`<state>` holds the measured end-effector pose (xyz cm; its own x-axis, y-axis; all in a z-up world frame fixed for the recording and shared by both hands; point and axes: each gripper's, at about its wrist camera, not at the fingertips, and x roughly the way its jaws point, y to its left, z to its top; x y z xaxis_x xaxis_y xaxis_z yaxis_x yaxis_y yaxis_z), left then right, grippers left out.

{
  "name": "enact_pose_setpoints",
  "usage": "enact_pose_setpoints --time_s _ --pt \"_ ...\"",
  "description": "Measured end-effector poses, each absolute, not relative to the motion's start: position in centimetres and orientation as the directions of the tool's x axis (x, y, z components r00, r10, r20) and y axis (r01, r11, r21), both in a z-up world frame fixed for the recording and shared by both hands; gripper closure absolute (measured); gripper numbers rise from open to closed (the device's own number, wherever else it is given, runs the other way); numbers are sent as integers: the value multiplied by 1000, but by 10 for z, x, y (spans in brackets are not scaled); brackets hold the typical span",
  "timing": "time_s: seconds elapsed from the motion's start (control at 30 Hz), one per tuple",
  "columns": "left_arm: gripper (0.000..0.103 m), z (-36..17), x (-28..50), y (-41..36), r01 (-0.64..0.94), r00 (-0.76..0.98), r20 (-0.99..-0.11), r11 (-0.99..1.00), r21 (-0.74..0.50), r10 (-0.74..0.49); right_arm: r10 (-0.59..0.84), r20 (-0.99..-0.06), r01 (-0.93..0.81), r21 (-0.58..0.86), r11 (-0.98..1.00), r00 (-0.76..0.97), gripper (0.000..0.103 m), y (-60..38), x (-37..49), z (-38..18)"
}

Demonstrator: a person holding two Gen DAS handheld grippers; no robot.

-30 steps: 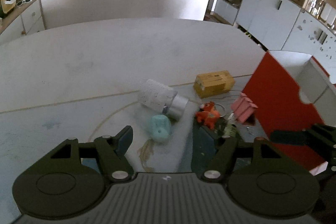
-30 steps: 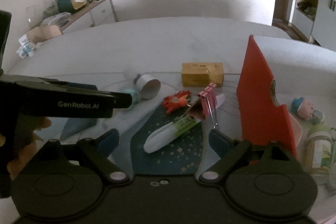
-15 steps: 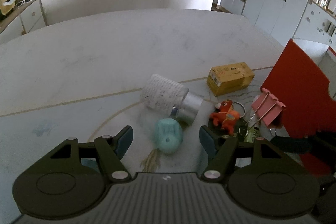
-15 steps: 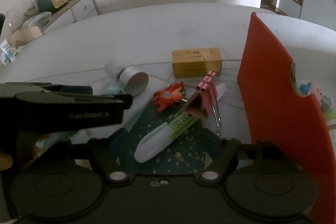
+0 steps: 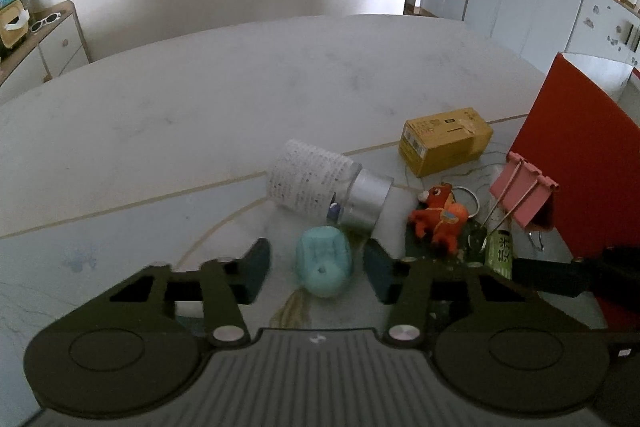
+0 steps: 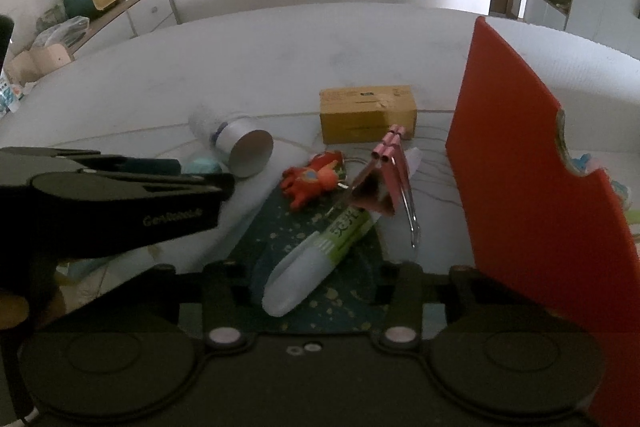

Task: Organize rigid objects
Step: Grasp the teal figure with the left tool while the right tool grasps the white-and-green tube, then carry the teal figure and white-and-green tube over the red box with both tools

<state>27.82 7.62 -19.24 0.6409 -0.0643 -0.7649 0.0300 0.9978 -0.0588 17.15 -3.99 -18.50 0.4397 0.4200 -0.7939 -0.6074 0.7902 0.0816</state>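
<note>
**Both grippers closing over the clutter on the table**

The left gripper (image 5: 316, 269) has its jaws closing around a small turquoise toy (image 5: 323, 261), which lies between the two dark fingers; a sliver of gap shows on each side, so the pads are not yet pressing on it. The right gripper (image 6: 316, 291) is also closing, with the near white end of a white-and-green tube (image 6: 316, 259) lying between its jaws. Its fingertips are dark and mostly lost against the dark mat, so I cannot tell whether they touch the tube.

The tube lies at a slant on a dark green speckled mat (image 6: 352, 303), its far end tucked under a pink binder clip (image 6: 386, 173) that stands tilted on it. Just left of the clip an orange toy animal (image 6: 314, 179) on a key ring lies at the mat's far edge. Beyond the turquoise toy a jar with a silver lid (image 5: 320, 185) lies on its side, lid towards the toy animal. Farther back a yellow box (image 5: 446, 139) rests flat on the pale table (image 5: 200, 115).

A red board (image 6: 528, 195) stands upright at the right, close to the clip, and small toys show behind its notched edge. In the right wrist view the left gripper reaches in from the left. A low cabinet (image 6: 148, 7) stands by the wall, and white cupboards (image 5: 540, 3) by the doorway.
</note>
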Motion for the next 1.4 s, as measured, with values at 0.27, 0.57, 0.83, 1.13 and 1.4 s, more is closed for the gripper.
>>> enact_pose_setpoints --time_s 0.27,0.57,0.83,1.13,1.4 --pt "73 -190 275 73 47 646 -761 998 -38 -60 420 -800 -574 118 810 428 76 -55 172 -182" --pt "73 -182 263 77 51 630 -772 997 -64 -81 477 -789 -548 220 807 387 79 -86 161 -162" --pt "73 -167 235 78 62 611 -782 992 -106 -122 525 -764 -562 264 784 374 81 -109 137 -136" --pt "73 -136 199 77 93 619 -763 982 -165 -186 535 -723 -566 242 788 436 82 -129 118 -112" --pt "73 -103 179 63 156 632 -737 971 -184 -241 539 -671 -556 222 801 509 84 -144 99 -88"
